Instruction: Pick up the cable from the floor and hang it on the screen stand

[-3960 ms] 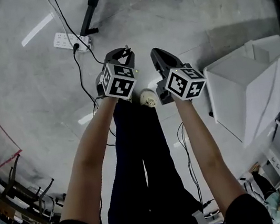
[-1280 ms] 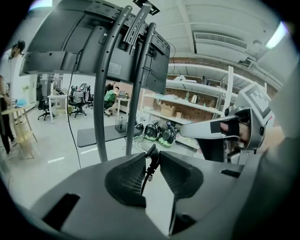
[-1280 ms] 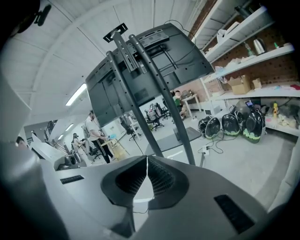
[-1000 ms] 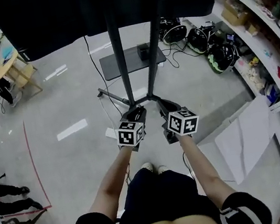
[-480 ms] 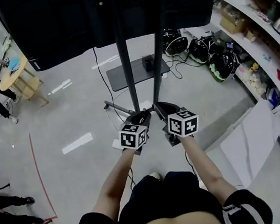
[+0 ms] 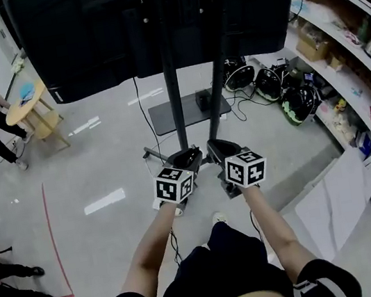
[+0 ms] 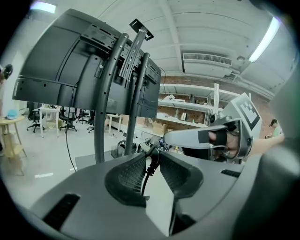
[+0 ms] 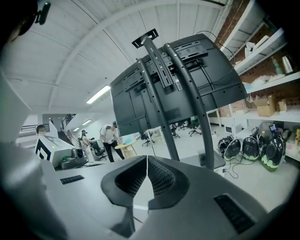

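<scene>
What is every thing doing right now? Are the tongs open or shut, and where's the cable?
Screen stand: upright, screen mounted on it.
Cable: pinched between tongs, hanging down, not on the stand yet.
Left tongs: shut on the cable.
Right tongs: shut, nothing between them.

Bright, even indoor light comes from ceiling strip lights (image 7: 271,40), one of them blown out to white in the left gripper view. The glossy floor (image 6: 106,201) shows pale streaks of glare. The back of the screen (image 6: 150,23) reads almost black. Both gripper views are fisheye: the screen stand (image 7: 100,131) poles bow, the corners go black, and the nearest foreground is soft.
</scene>
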Action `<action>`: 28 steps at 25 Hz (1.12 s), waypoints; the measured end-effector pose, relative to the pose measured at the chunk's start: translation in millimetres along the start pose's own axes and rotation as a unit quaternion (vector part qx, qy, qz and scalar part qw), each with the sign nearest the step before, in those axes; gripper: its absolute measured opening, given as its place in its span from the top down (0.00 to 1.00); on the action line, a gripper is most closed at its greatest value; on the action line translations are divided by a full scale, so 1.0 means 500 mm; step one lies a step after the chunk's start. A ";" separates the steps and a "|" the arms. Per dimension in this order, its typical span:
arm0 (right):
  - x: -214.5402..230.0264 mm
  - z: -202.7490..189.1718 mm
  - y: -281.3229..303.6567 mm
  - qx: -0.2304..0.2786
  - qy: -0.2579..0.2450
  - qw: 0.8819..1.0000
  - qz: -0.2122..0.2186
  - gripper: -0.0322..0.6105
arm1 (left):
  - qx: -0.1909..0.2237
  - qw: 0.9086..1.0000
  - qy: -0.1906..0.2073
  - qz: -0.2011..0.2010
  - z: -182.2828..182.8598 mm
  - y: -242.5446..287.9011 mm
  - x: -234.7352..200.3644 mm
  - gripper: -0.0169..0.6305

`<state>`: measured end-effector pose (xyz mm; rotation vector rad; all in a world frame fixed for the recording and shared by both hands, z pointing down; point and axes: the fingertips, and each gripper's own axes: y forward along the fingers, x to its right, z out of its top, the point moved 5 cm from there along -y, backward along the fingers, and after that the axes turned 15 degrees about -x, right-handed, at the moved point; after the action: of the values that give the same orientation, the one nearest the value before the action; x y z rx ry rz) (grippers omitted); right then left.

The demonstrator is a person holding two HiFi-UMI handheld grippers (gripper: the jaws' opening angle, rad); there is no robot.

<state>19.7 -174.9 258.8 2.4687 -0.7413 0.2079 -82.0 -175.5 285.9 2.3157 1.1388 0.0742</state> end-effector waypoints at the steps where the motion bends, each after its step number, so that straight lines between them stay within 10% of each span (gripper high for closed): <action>1: -0.001 0.013 0.004 0.001 -0.009 1.000 0.003 0.91 | 0.004 1.000 0.000 0.003 0.012 -0.004 -0.008 0.82; 28: 0.011 0.494 0.132 0.013 -0.169 0.981 0.096 0.91 | 0.068 0.994 0.019 0.089 0.432 -0.055 -0.264 0.82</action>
<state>-14.3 -358.6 83.9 2.4866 -1.1264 -0.1373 -125.0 -358.4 114.3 2.5429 0.9816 0.1111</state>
